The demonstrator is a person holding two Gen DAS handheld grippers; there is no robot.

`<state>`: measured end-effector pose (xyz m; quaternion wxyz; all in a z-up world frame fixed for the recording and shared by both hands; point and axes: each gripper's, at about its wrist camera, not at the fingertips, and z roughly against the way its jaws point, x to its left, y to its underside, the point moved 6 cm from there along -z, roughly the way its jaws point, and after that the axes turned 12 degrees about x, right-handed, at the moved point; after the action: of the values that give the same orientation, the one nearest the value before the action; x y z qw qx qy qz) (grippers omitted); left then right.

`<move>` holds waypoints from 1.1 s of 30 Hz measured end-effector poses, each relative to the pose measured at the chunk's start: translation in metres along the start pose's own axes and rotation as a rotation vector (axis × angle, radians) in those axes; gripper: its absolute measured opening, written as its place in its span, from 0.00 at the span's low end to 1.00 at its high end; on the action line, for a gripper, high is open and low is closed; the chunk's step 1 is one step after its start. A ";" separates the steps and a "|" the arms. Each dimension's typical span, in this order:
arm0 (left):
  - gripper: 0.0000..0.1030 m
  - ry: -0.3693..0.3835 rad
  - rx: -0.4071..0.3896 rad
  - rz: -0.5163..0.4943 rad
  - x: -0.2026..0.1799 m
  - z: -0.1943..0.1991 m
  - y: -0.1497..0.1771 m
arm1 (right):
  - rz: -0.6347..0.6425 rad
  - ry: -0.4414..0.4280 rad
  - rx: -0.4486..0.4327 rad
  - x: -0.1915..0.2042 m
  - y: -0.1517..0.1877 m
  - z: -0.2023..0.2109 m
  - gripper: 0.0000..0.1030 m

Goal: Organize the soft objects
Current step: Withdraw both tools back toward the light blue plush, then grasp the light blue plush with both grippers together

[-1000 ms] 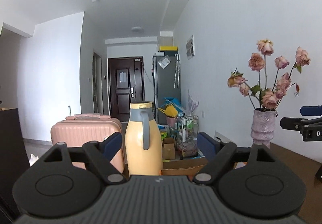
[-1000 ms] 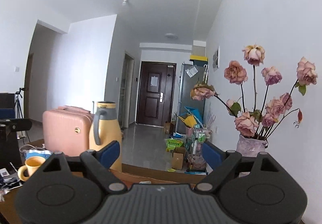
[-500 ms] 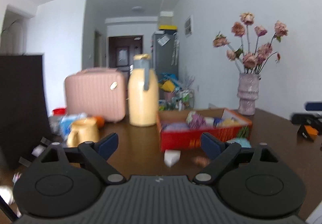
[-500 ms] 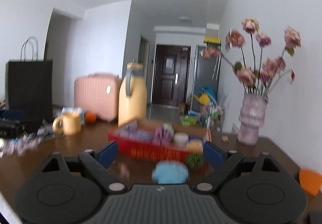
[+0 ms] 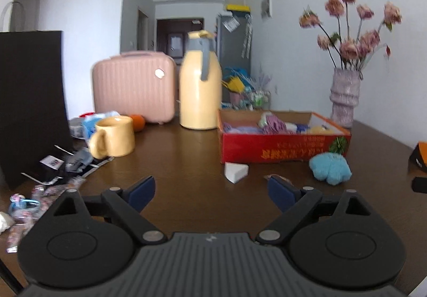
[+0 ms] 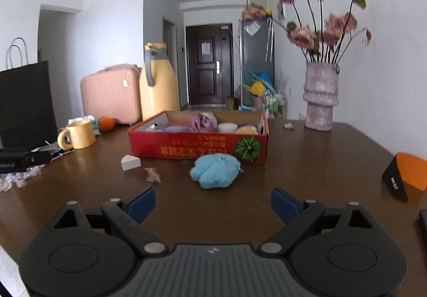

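Note:
A red cardboard box (image 5: 283, 147) (image 6: 197, 146) holding several soft objects sits on the dark wooden table (image 5: 186, 153) (image 6: 307, 163). A blue plush toy (image 6: 215, 170) (image 5: 330, 168) lies on the table just in front of the box. A white wedge sponge (image 5: 235, 171) (image 6: 130, 162) lies to the left of it. A small pink scrap (image 6: 152, 175) lies near the sponge. My left gripper (image 5: 212, 191) is open and empty, above the table short of the sponge. My right gripper (image 6: 213, 202) is open and empty, short of the plush toy.
A yellow mug (image 5: 113, 140) (image 6: 77, 135), yellow thermos jug (image 5: 200, 83), pink case (image 5: 133, 86), an orange (image 6: 106, 124) and black paper bag (image 5: 29, 99) stand at left. A vase of dried roses (image 6: 321, 94) stands at back right. An orange-black object (image 6: 405, 175) lies at right.
Both grippers have tilted down from facing the hallway and ceiling to facing the tabletop. The box, plush toy and sponge have come into view. Both stay open.

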<state>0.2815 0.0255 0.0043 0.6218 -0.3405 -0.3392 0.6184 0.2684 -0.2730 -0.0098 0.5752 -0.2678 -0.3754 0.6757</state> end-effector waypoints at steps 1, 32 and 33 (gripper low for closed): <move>0.91 0.016 0.011 -0.003 -0.004 -0.007 -0.002 | -0.006 -0.001 0.008 -0.002 -0.002 -0.007 0.89; 0.01 0.621 0.454 0.154 -0.159 -0.220 -0.049 | -0.413 -0.370 0.204 -0.070 -0.057 -0.209 0.23; 0.01 0.601 0.438 0.153 -0.157 -0.216 -0.051 | -0.420 -0.367 0.203 -0.070 -0.057 -0.207 0.23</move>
<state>0.4901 -0.1321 -0.0689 0.7036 -0.3900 0.0250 0.5935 0.4790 -0.2969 -0.0868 0.6488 0.0012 -0.4509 0.6129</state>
